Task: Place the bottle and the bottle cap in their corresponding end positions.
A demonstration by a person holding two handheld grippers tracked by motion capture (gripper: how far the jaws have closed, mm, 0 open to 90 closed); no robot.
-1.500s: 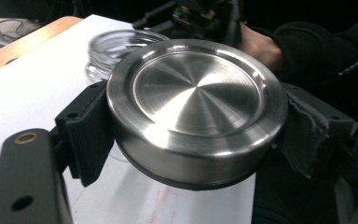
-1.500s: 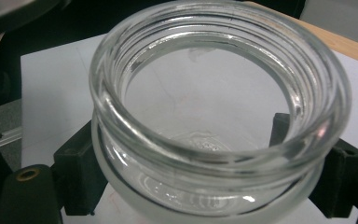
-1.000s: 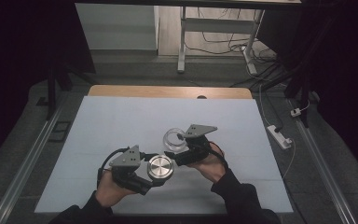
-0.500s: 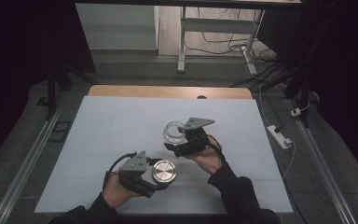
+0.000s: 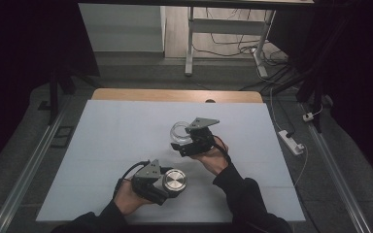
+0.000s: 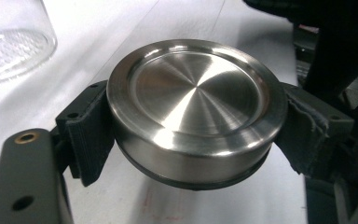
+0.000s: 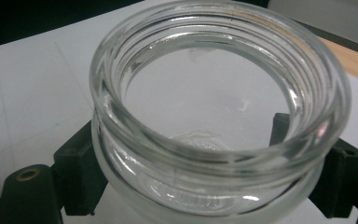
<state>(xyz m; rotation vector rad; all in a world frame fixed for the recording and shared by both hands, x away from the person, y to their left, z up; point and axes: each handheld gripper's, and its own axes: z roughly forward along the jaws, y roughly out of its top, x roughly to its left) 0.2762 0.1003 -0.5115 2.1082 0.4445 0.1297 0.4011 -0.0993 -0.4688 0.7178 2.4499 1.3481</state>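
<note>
A round brushed-steel lid sits between the black pads of my left gripper, which is shut on its rim; in the high view the steel lid is near the table's front, at my left gripper. An empty clear glass jar with a threaded mouth is clamped at its neck by my right gripper. From above, the glass jar shows mid-table, just left of my right gripper. The jar's base appears at the top left of the left gripper view.
The white table cover spreads wide around both hands, with a wooden edge at the back. A white power strip lies on the floor to the right. Table legs and cables stand beyond the far edge.
My left gripper has carried the lid down and toward the table's front, away from the jar. My right gripper has shifted slightly with the jar.
</note>
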